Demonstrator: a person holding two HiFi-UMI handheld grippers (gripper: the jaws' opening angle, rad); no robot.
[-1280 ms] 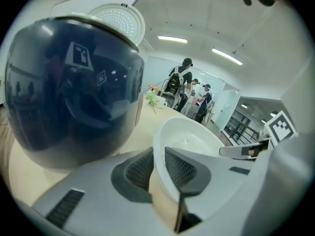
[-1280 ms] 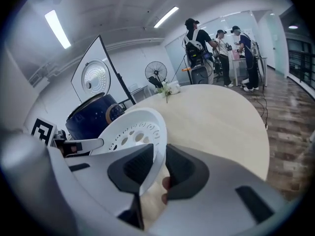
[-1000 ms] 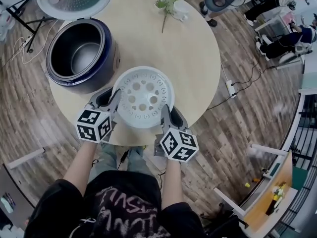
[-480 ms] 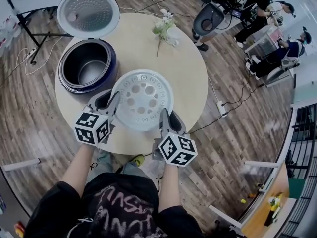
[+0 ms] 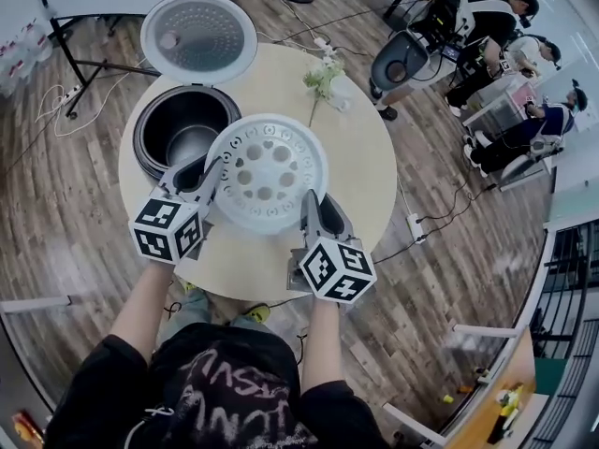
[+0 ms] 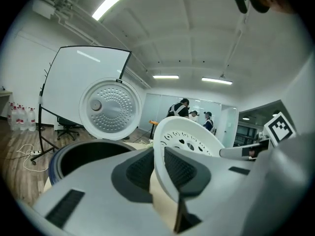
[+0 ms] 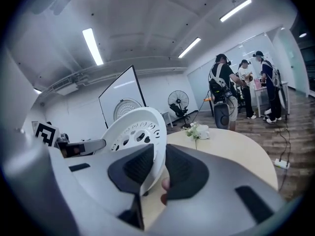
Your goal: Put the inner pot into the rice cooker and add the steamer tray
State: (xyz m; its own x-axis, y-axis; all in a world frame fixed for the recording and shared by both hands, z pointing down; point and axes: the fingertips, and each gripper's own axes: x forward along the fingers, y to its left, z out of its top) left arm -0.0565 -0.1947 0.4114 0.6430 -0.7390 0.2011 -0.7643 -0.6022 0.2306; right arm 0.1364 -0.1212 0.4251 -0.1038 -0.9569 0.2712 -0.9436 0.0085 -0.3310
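Note:
The white perforated steamer tray hangs above the round table, held by both grippers. My left gripper is shut on the tray's left rim. My right gripper is shut on its near right rim. The dark blue rice cooker stands at the table's left with the inner pot seated in it and its lid swung open behind. The tray's left edge overlaps the cooker's right rim in the head view.
A small vase of white flowers stands at the far side of the round wooden table. A whiteboard stand is behind the cooker. Several people and a chair are beyond the table. A power strip lies on the floor.
Both grippers have lifted the steamer tray up off the table and carried it away from me, toward the cooker's open mouth. The grips on the rim are unchanged.

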